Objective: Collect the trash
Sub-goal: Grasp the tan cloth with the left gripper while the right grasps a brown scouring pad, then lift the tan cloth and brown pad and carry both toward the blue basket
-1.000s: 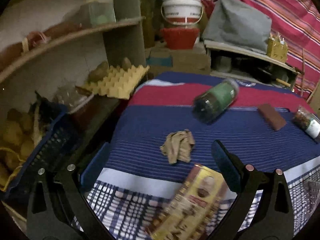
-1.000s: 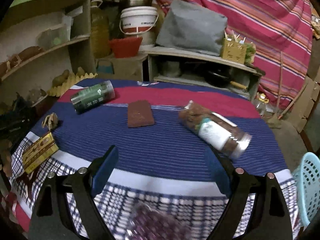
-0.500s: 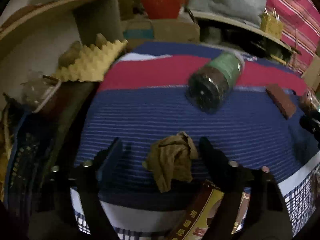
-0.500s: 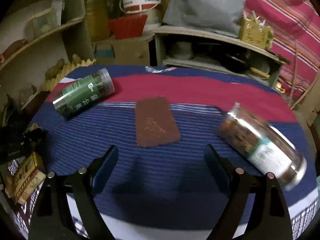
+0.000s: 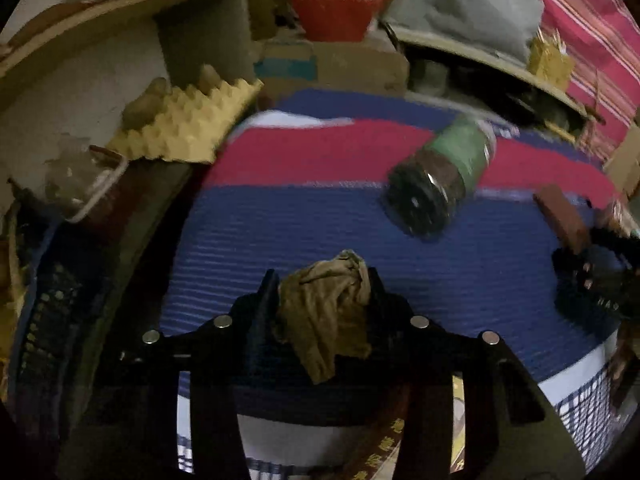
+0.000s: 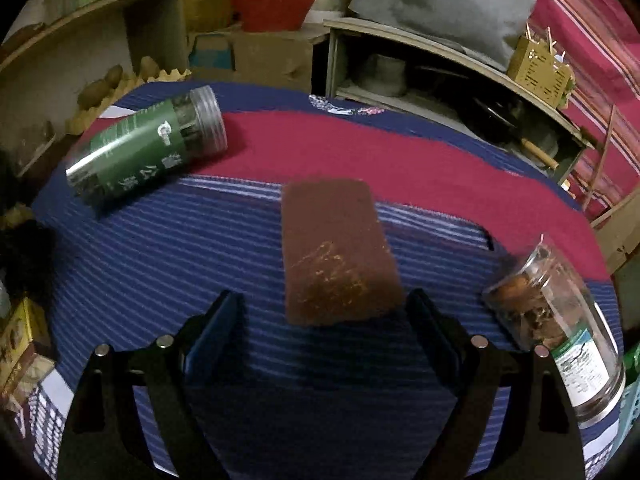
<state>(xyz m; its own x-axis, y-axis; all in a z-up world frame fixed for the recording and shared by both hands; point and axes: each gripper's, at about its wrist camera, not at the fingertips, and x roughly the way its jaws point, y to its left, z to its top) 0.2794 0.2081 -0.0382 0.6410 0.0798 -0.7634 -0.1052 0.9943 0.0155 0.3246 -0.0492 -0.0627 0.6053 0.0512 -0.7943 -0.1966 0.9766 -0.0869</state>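
Observation:
A crumpled brown paper [image 5: 324, 308] lies on the blue-striped cloth [image 5: 280, 232]. My left gripper [image 5: 320, 292] is around it, its jaws closing, and both pads touch the paper's sides. In the right wrist view a flat brown rectangular piece [image 6: 336, 248] lies on the cloth. My right gripper [image 6: 324, 300] stands open, with the piece's near end between its fingertips and untouched. The right gripper's black body [image 5: 592, 284] shows at the right edge of the left wrist view, beside the same brown piece [image 5: 560, 216].
A green-labelled jar [image 6: 148, 152] lies on its side at the back left. A clear jar of brown contents [image 6: 560, 328] lies at the right. A yellow box [image 6: 20, 340] sits at the cloth's left edge. An egg tray [image 5: 188, 124] and shelves stand beyond.
My left gripper moved forward onto the crumpled paper and its jaws narrowed around it. My right gripper moved forward and down to the brown piece, staying wide.

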